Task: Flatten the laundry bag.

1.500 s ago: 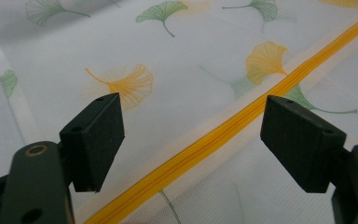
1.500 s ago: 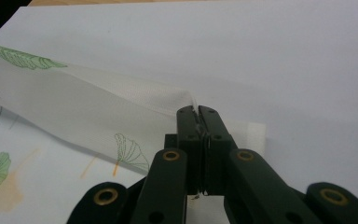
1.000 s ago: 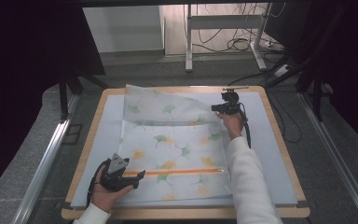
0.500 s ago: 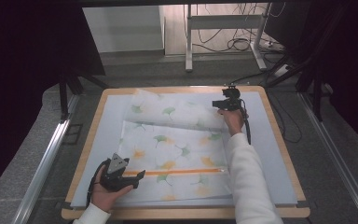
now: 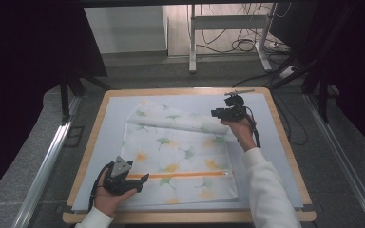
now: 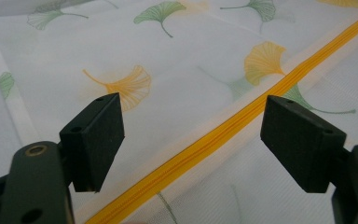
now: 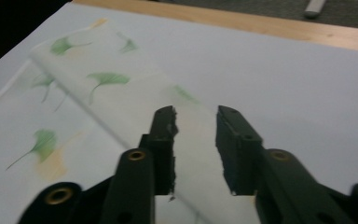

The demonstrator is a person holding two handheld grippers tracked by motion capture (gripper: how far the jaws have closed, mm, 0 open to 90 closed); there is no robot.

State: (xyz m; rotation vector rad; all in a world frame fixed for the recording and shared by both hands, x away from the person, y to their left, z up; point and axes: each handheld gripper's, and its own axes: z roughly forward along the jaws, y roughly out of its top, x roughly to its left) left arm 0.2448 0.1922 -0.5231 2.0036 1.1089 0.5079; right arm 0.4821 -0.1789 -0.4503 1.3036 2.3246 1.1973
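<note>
A white cloth [image 5: 180,152] printed with green and orange ginkgo leaves lies flat on the pale mat [image 5: 275,156]. An orange zipper [image 5: 180,175] [image 6: 223,133] runs across its near part. The cloth's far edge is folded over into a band [image 5: 176,118] [image 7: 121,100]. My left gripper [image 5: 140,179] [image 6: 193,102] rests at the near left corner, open, its jaws on either side of the zipper. My right gripper [image 5: 215,114] [image 7: 196,114] hovers over the right end of the band. Its jaws opened and have just been closing a little, with nothing pressed between them.
The mat covers a wooden-rimmed table [image 5: 190,91]. A thin pen-like stick [image 5: 240,91] lies on the far rim. Metal rails [image 5: 43,166] run along both sides. Table legs and cables [image 5: 237,45] stand on the floor beyond. Bare mat lies right of the cloth.
The cloth's far flap, raised by my right gripper, has dropped onto the cloth as a folded band. My right gripper has let go and drawn slightly away. My left gripper has stayed put.
</note>
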